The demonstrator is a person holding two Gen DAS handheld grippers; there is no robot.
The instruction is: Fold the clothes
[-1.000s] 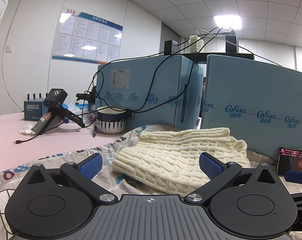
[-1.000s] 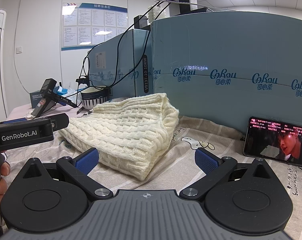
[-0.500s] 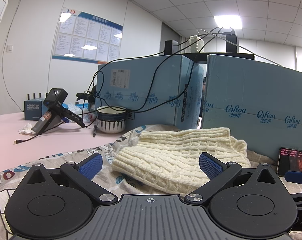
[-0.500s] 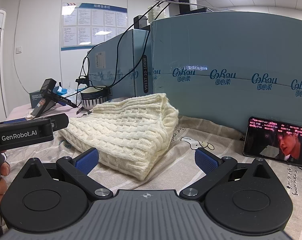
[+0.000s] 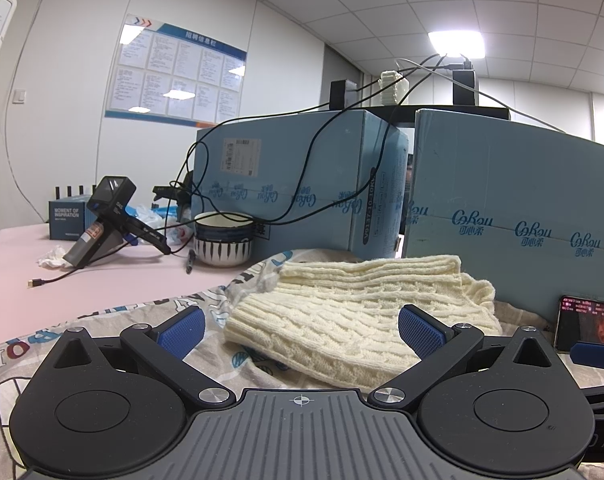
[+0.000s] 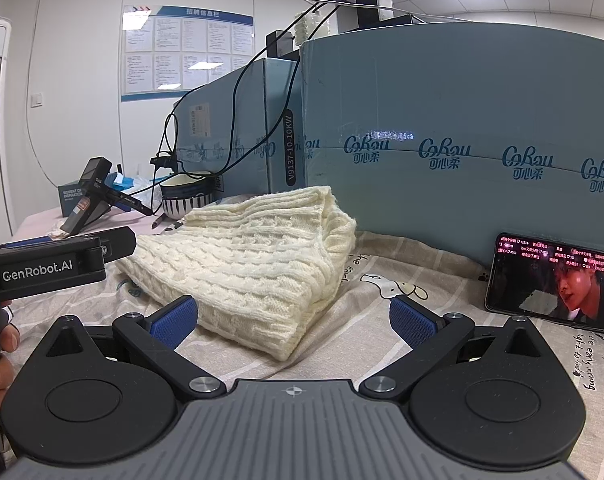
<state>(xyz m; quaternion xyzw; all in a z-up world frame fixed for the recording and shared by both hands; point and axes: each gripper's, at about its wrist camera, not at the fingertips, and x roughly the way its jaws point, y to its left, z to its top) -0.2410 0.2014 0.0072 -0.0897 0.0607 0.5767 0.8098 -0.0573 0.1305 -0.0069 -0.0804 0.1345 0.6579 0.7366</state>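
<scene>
A cream cable-knit sweater [image 5: 354, 308] lies folded in a thick bundle on a printed bedsheet [image 5: 101, 320]; it also shows in the right wrist view [image 6: 253, 264]. My left gripper [image 5: 299, 328] is open and empty, just in front of the sweater's near edge. My right gripper [image 6: 291, 318] is open and empty, its jaws spread before the sweater's near corner. The left gripper's body [image 6: 49, 264] shows at the left of the right wrist view, beside the sweater.
Two large blue cardboard boxes [image 6: 462, 140] stand right behind the sweater, with black cables over them. A phone [image 6: 554, 282] leans against the right box. A striped bowl [image 5: 223, 244], a handheld device [image 5: 101, 224] and a small box sit on the pink surface at the left.
</scene>
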